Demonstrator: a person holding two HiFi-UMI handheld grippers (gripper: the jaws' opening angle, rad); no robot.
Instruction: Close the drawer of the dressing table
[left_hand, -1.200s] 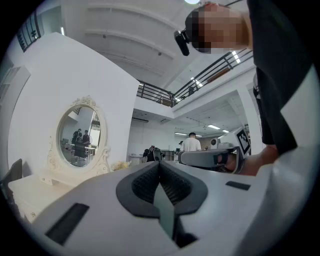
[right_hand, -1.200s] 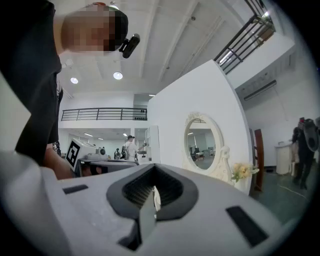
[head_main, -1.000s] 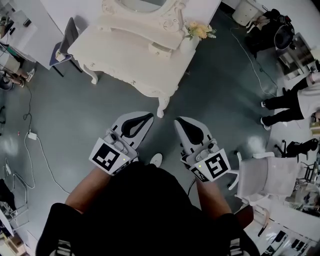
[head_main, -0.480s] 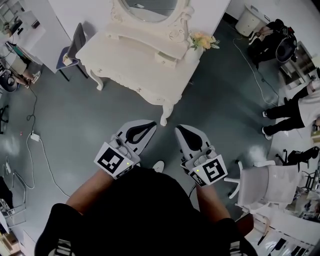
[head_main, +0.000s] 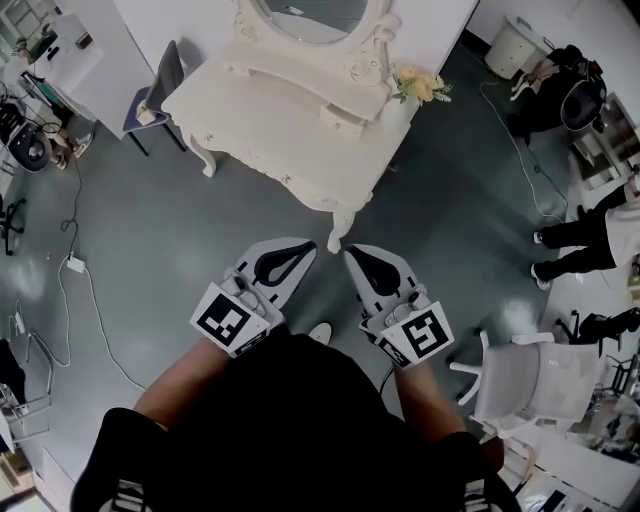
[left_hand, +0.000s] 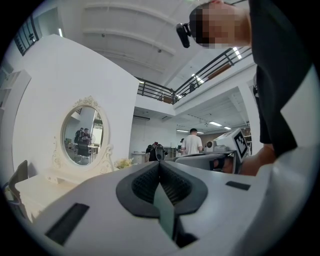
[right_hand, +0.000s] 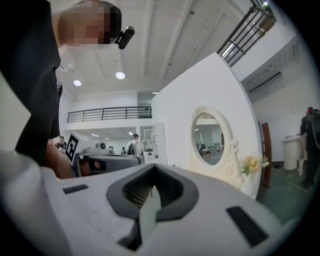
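Left gripper (head_main: 303, 247) and right gripper (head_main: 352, 252) are both fully closed, pads together, gripping nothing, side by side above the floor (head_main: 150, 250). Dressing table (head_main: 290, 135) stands ahead, apart from both grippers. Its small upper drawer (head_main: 343, 117) juts out beneath the mirror (head_main: 310, 12), near the flowers (head_main: 420, 87).

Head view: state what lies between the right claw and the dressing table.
Only bare grey floor, in the head view, separates the right claw from the dressing table.
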